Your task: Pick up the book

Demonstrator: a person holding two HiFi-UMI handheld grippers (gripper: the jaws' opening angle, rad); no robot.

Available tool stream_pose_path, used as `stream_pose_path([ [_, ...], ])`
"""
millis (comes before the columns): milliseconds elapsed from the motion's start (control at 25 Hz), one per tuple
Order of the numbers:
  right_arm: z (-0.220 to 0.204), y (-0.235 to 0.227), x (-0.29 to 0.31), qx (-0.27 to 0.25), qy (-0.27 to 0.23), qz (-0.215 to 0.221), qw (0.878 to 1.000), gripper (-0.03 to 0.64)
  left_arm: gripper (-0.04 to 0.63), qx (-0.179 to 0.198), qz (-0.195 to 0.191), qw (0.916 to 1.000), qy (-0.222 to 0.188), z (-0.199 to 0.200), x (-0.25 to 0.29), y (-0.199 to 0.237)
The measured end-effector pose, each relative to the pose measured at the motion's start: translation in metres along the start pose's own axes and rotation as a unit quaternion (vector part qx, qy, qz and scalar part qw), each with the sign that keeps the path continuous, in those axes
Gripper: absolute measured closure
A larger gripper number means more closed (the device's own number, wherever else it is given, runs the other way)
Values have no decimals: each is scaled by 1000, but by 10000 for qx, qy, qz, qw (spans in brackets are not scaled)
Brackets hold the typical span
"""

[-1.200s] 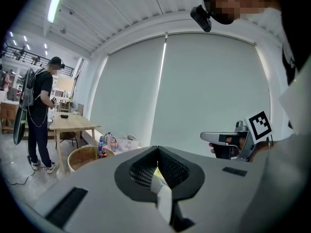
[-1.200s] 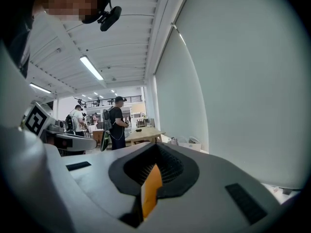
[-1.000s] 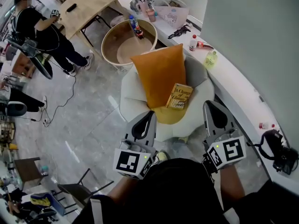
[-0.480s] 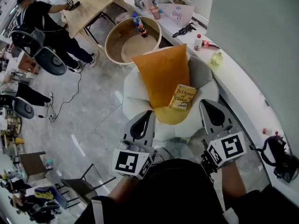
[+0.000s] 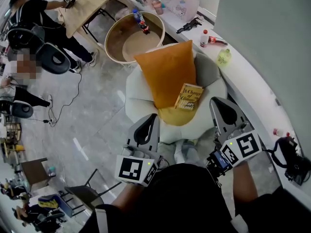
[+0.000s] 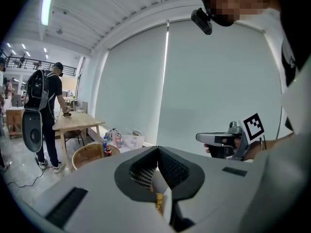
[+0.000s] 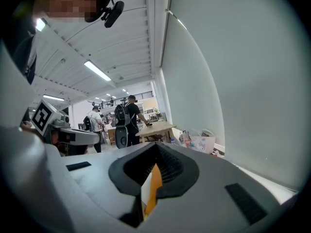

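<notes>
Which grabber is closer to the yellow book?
Right. The right gripper sits just right of and below the book, not touching; the left gripper is farther off, below and left of it.

The left gripper (image 5: 154,116) and right gripper (image 5: 215,102) are matt grey plastic with ribbed black pads (image 6: 172,168). Ahead of them the book (image 5: 188,96) has a glossy paper cover, lying on a matt orange cloth cushion (image 5: 167,76); the floor (image 5: 97,125) below is polished.

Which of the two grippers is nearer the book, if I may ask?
The right gripper: it sits close beside the book, while the left gripper is farther off.
</notes>
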State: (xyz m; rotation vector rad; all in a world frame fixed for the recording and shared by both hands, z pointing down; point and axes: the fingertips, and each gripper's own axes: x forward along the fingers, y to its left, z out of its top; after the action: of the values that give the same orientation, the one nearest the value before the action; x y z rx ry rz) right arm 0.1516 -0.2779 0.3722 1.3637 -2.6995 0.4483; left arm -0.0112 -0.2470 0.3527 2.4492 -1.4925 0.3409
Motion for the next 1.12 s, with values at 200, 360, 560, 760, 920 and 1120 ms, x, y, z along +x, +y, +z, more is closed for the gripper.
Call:
stream_pose_path([
  [200,-20,-12,22,-469,381,-136,9981,603,591,-97,41,9999,106,-12,1,29],
  [360,-45,-31,45,-777,842,-137,9933,603,591,-233,174,9992,261,-34,7,58],
  [560,-83,-54,79,-1062,1515,149,9826,603,591,-379,239,9978,490,-67,19,89],
  [760,-133,-82,125,-857,1935,291,9769,603,591,-507,301,9957,718,-111,42,119],
  [920,-186,-100,165,-1113,2399,303,9639,601,591,-576,325,9944,826,-143,61,142],
  [1120,-260,-118,189,-1327,3063,545,9411,540,591,-563,225,9929,1022,-177,83,152],
])
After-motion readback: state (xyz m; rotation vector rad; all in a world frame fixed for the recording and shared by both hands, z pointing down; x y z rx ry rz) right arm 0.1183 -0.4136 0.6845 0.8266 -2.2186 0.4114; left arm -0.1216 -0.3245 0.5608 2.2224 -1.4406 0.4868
